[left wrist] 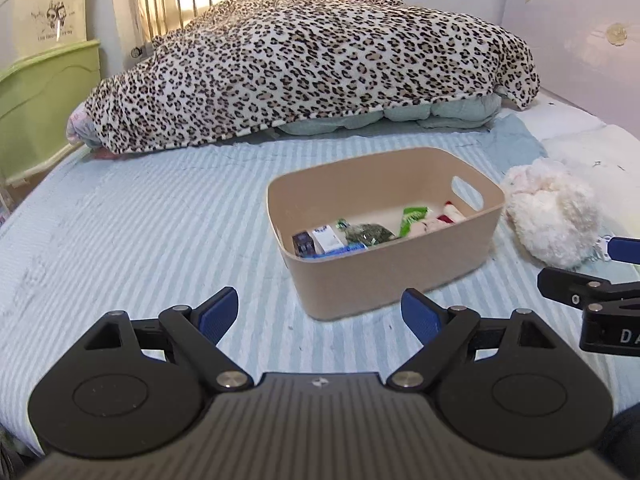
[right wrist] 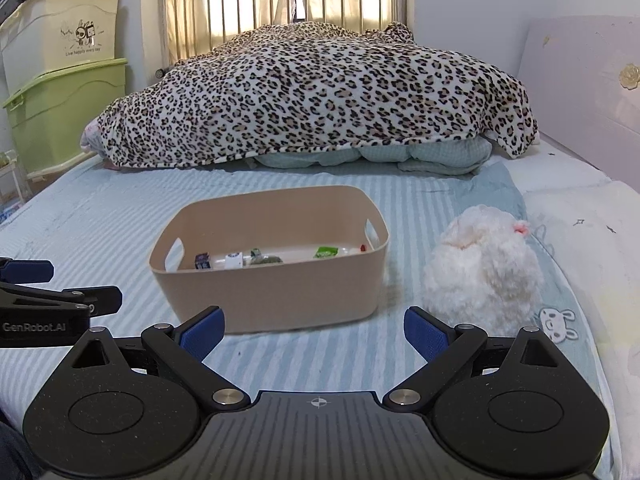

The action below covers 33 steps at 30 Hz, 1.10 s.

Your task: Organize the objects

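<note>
Both the left gripper and right gripper gaped empty; the fluffy toy, right of centre beside the bin, risked slipping from a shallow pinch.

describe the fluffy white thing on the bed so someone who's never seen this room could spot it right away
Start at the bed's striped blue sheet, in front of the heaped leopard-print blanket. A beige plastic bin holding small packets stands mid-sheet, and just right of it, outside the bin, lies the white plush toy. It is the only fuzzy, rounded, cream-white lump there, with a small pink spot near its top.
</note>
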Motion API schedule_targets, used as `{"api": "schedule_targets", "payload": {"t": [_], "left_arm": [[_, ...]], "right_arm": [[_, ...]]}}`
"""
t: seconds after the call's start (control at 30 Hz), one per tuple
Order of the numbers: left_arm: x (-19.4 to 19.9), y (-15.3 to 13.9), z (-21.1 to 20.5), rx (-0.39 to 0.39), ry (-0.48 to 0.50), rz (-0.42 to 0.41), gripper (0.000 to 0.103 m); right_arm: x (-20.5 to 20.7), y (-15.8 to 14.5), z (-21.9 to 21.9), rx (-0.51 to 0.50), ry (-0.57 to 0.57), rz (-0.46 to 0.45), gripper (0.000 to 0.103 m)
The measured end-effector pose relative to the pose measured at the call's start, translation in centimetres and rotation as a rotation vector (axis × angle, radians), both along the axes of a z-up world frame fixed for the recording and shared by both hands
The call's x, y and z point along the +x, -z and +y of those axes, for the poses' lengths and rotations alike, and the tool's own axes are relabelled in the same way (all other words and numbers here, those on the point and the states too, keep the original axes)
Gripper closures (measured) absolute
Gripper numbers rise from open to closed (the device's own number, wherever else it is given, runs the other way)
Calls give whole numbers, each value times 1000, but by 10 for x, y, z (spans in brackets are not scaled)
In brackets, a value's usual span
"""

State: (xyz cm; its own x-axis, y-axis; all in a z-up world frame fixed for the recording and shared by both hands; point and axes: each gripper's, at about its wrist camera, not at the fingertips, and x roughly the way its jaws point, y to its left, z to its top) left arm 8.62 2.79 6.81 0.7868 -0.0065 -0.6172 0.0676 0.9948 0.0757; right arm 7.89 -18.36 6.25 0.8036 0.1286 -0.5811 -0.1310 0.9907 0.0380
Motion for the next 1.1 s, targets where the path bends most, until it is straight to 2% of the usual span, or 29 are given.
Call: {"api": "schedule_targets", "payload": {"t": [0.27,1.1], "left_arm": [[-30,4,9,-55,-19,-11,14],[-102,-4,-6,-69,59,-61,14]], "right_arm": [[-29,1,-4,10,0,-21,5],[-100,-11,-9,26,-36,-79,5]]}}
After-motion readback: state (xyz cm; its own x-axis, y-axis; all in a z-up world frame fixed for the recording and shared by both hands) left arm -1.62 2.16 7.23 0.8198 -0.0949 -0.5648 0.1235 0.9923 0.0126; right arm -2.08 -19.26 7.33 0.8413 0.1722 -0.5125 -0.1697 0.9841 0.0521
